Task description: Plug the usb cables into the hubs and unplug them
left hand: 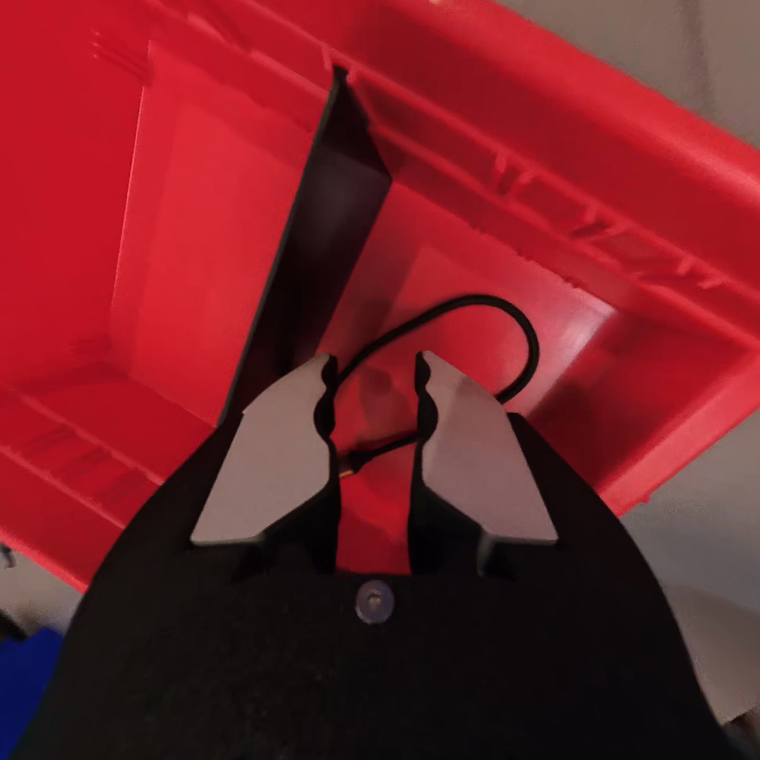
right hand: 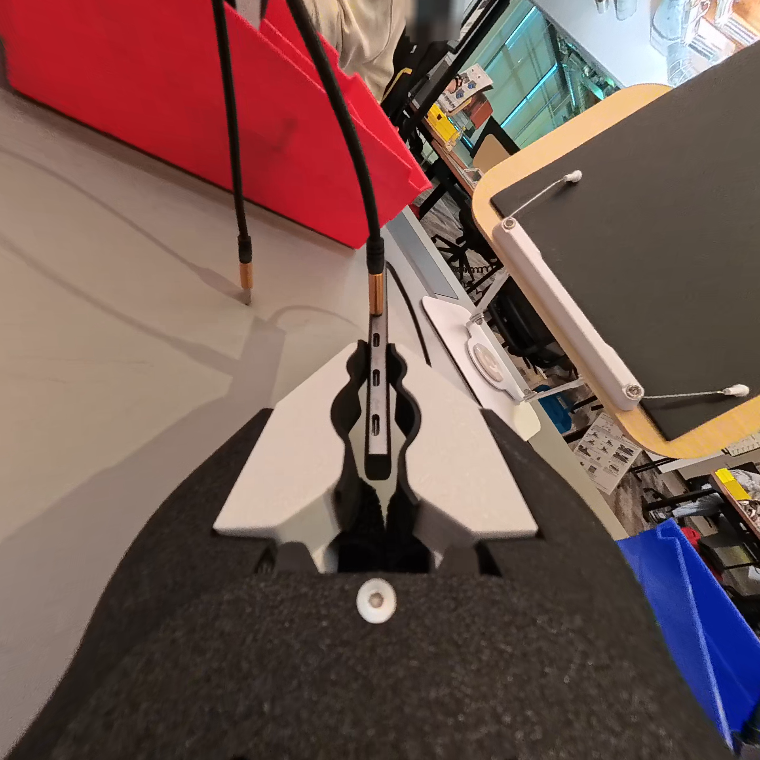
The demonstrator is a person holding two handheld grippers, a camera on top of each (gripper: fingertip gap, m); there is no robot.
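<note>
My right claw (right hand: 377,370) clamped the hub (right hand: 378,395) edge-up so its cable (right hand: 349,123) hung free, while my left claw (left hand: 375,362) gaped over the cable (left hand: 485,306) in the bin (left hand: 534,172).

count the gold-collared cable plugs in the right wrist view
2. One plug sits in the end of the grey hub clamped in the right gripper. The other plug hangs free to the left, above the grey table. None seems hidden.

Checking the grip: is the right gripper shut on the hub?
Shut. The right gripper has both fingers pressed against the slim grey hub, whose cable rises from its far end.
</note>
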